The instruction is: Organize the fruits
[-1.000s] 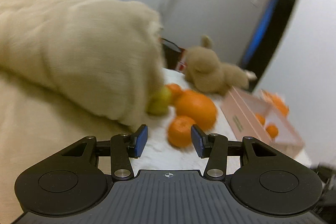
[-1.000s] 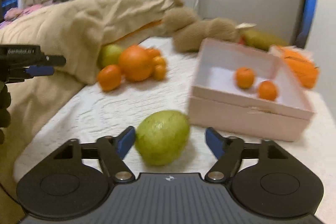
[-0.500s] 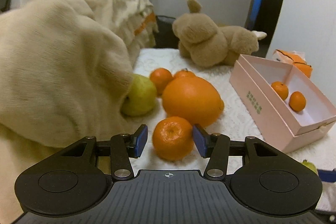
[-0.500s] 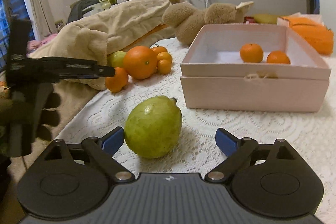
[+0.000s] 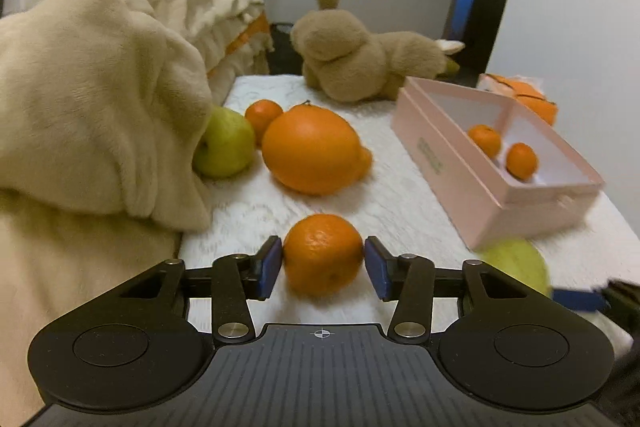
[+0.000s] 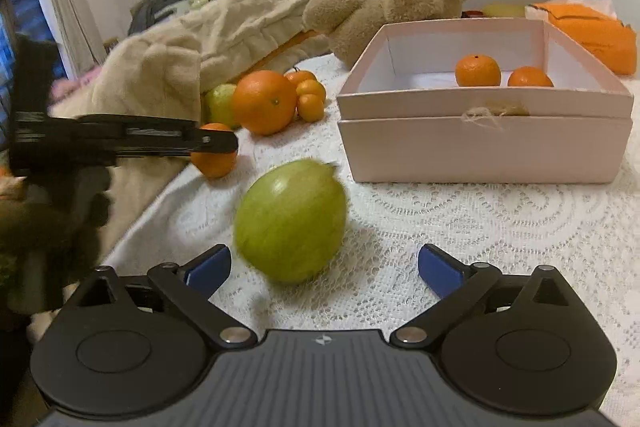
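A small mandarin (image 5: pixel 323 255) sits on the white lace cloth between the blue pads of my left gripper (image 5: pixel 323 263). The jaws are closing, and both pads touch its sides. From the right wrist view that left gripper (image 6: pixel 216 145) reaches in from the left over the same mandarin (image 6: pixel 214 165). My right gripper (image 6: pixel 324 267) is opening wide. A green pear-like fruit (image 6: pixel 291 221) lies just ahead between its fingers, untouched. The pink box (image 6: pixel 480 147) holds two mandarins (image 6: pixel 478 70). A large orange (image 5: pixel 314 149), another green fruit (image 5: pixel 226 143) and small mandarins (image 5: pixel 263 115) cluster beyond.
A beige blanket (image 5: pixel 92 99) is piled along the left side and overlaps the far green fruit. A brown plush toy (image 5: pixel 352 63) lies behind the fruit. An orange bag (image 6: pixel 592 31) sits behind the box. The bed's edge drops off at the left.
My left gripper has moved forward around the small mandarin and its jaws have narrowed onto it. The right jaws have spread wider, leaving the green fruit free on the cloth.
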Demonstrator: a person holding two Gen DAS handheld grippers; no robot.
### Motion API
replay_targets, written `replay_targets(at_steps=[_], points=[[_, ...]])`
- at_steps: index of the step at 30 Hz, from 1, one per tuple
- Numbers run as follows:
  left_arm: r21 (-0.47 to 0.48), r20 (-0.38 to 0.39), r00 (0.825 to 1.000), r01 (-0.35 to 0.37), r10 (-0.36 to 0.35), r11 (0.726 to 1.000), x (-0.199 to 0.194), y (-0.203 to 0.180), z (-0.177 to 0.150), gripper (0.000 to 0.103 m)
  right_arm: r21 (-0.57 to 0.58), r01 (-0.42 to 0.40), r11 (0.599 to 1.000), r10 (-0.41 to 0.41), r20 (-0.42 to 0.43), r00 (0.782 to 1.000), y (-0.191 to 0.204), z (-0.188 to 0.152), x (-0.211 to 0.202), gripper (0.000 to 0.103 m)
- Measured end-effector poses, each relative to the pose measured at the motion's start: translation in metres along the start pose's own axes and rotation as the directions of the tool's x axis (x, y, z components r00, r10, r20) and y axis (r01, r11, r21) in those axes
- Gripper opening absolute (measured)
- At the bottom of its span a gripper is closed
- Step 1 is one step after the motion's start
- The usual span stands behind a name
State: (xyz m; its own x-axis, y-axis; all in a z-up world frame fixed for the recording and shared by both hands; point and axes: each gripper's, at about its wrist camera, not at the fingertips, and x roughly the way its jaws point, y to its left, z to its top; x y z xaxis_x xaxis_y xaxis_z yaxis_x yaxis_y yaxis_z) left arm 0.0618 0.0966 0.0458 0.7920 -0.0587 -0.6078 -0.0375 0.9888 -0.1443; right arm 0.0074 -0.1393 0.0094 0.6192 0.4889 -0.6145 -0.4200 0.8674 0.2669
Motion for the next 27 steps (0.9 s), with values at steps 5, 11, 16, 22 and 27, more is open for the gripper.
replay_targets(at_steps=[5,11,16,22,27], points=[[-0.014,0.045,0.987,0.157,-0.156,0.987,-0.028,0.001,-0.006,0.015,0.024,0.039,0.999,-0.038,-0.014,0.999,0.007,0.001,0.002,0.103],[-0.063,0.028,0.982,0.186,-0.185,0.981,-0.021,0.015,-0.014,0.017,0.058,0.068,0.996,-0.063,-0.074,0.995,0.008,0.01,0.005,0.103],[-0.108,0.01,0.981,0.194,-0.194,0.975,-0.021,0.022,-0.012,0.019,0.069,0.072,0.995,-0.068,-0.066,0.995,0.016,0.015,0.004,0.103],[-0.093,-0.02,0.983,0.181,-0.184,0.979,-0.017,0.016,-0.014,0.021,0.13,0.078,0.988,-0.084,0.041,0.996,0.021,0.042,0.004,0.103],[-0.085,-0.024,0.982,0.184,-0.187,0.979,-0.018,0.014,-0.015,0.022,0.243,0.053,0.969,-0.046,-0.034,0.998,0.009,0.056,0.034,0.088]])
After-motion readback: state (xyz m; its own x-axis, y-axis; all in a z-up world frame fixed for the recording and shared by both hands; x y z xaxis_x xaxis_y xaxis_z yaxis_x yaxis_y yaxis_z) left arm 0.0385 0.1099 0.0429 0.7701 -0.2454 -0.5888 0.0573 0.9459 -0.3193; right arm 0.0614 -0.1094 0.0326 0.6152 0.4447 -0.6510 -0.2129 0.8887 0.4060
